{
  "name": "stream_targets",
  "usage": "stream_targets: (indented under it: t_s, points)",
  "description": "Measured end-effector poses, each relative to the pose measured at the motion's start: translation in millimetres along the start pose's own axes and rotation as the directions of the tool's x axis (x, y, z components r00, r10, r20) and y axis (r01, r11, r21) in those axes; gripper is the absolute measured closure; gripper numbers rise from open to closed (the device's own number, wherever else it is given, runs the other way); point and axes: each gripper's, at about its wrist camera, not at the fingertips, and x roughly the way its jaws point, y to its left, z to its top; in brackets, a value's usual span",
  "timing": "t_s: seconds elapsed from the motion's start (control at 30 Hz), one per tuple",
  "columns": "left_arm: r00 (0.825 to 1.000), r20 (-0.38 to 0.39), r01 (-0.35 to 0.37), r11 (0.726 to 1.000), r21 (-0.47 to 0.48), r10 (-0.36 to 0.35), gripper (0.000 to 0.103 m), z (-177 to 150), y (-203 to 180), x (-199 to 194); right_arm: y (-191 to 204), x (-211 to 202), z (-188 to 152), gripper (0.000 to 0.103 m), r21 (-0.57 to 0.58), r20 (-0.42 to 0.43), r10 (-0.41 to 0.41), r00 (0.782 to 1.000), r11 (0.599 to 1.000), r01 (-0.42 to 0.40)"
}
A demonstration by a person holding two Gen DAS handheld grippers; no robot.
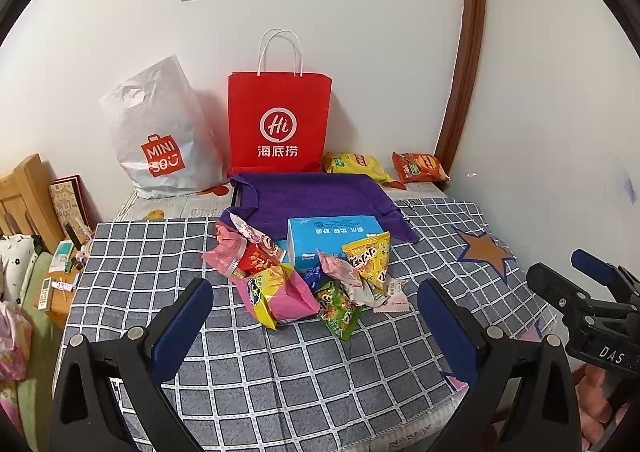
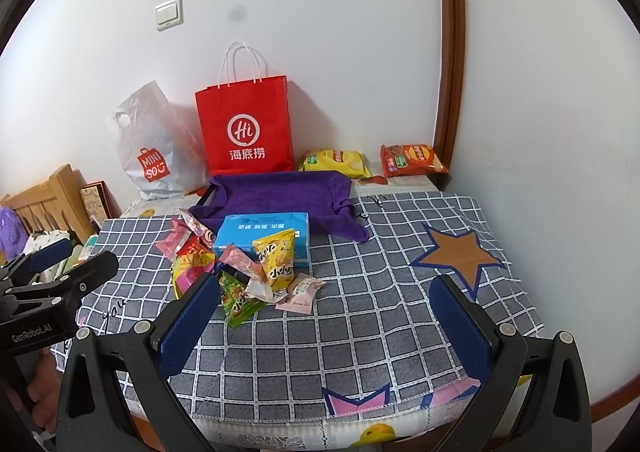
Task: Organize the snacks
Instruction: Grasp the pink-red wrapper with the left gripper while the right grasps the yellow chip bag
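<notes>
A heap of small snack packets (image 1: 304,280) (image 2: 244,272) lies mid-table on the checked cloth, around a blue box (image 1: 334,242) (image 2: 264,232). A yellow packet (image 1: 368,260) (image 2: 278,260) leans on the box; a green packet (image 1: 338,308) (image 2: 236,298) lies nearest me. Behind them a purple cloth-lined tray (image 1: 316,192) (image 2: 280,192) sits. Two chip bags, yellow (image 1: 356,166) (image 2: 336,163) and orange (image 1: 420,167) (image 2: 412,160), lie by the wall. My left gripper (image 1: 316,316) is open and empty, just short of the heap. My right gripper (image 2: 326,310) is open and empty, right of the heap.
A red paper bag (image 1: 279,124) (image 2: 246,128) and a white plastic bag (image 1: 160,136) (image 2: 154,148) stand against the back wall. The wall and a brown door frame (image 1: 464,52) close the right side. A wooden headboard (image 1: 24,200) and clutter sit left of the table.
</notes>
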Motion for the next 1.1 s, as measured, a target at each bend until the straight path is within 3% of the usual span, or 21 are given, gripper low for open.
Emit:
stream_targets:
  t_s: [0.43, 0.93, 1.1]
  points:
    - [0.998, -0.050, -0.035, 0.999, 0.041, 0.038, 0.001, 10, 18, 59, 0, 68, -3, 0.000, -0.008, -0.055, 0.029, 0.998, 1.000, -0.030]
    - [0.980, -0.183, -0.090, 0.994, -0.054, 0.079, 0.001, -1, 93, 133, 27, 187, -4, 0.027, 0.027, -0.204, 0.103, 0.974, 0.995, -0.099]
    - [0.977, -0.201, -0.089, 0.993, -0.079, 0.071, 0.001, -3, 110, 150, 40, 218, -6, 0.027, 0.010, -0.236, 0.110, 0.965, 0.994, -0.111]
